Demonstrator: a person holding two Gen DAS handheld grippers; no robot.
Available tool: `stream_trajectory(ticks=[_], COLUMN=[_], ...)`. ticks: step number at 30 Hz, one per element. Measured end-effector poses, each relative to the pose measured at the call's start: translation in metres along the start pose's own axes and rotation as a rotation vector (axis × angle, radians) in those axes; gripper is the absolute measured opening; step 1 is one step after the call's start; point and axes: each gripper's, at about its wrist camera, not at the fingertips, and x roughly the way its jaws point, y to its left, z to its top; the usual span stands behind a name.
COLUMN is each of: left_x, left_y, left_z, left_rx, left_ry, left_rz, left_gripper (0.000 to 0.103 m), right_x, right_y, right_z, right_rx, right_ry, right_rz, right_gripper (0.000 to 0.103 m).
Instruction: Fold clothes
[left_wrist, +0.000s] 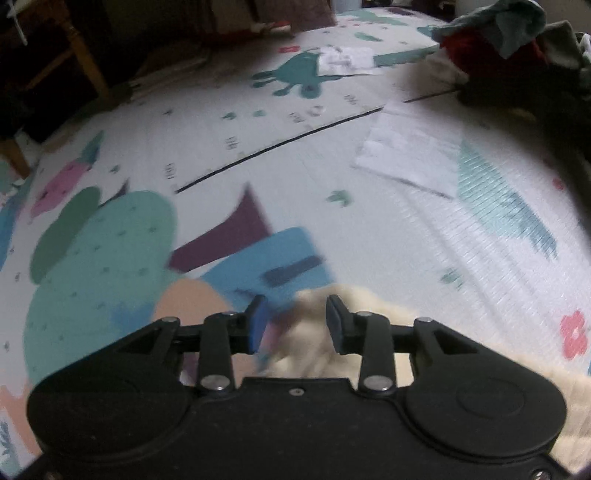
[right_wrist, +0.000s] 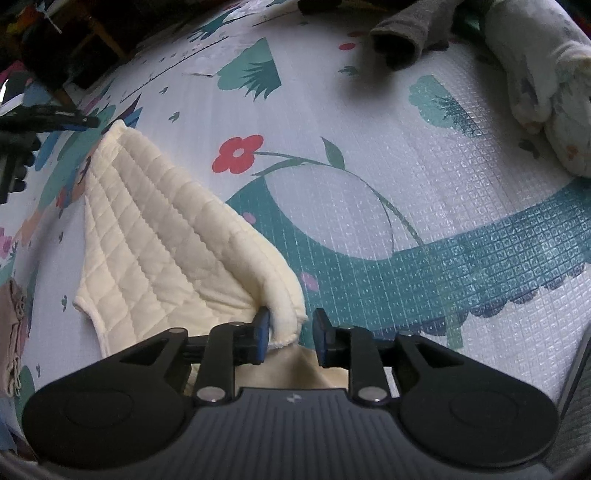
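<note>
The cream quilted top (right_wrist: 166, 229) lies flat on the play mat (right_wrist: 424, 177), near the red flower (right_wrist: 238, 153). The right gripper (right_wrist: 290, 330) has its jaws spread, one corner of the top between them. The left gripper (left_wrist: 295, 321) is spread too, at the top's far edge. Both should squeeze the corners firmly, then lift together to keep the fold straight.

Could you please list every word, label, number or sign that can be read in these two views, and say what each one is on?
No text can be read in either view.
White papers on the play mat: printed lines, too blurred to read.
Small dark marks along the mat's black line: too small and blurred to tell.
Right gripper body: a small pale emblem, a symbol, not letters.
Cream quilted garment: no label showing.
</note>
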Motion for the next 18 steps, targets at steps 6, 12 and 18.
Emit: stream_trajectory(ticks=[6,12,18], left_x=[0.013,0.052,0.019], left_y=[-0.02,-0.063,-0.04], left_z=[-0.016,-0.009,-0.003], left_rx=[0.036,0.077,0.019], left_ry=[-0.001,0.068,-0.007], left_rz=[-0.059,0.069,0.032], left_gripper=[0.029,0.028,0.028], right_x=[0.001,0.001,-0.023], right_y=[-0.003,-0.006,0.007], right_z=[-0.004,-0.01,-0.009], right_rx=[0.023,0.043,-0.013], right_ry=[0.002,0.0,-0.108], right_rz=[-0.012,-0.042,-0.054], right_gripper=[0.027,0.038,0.038])
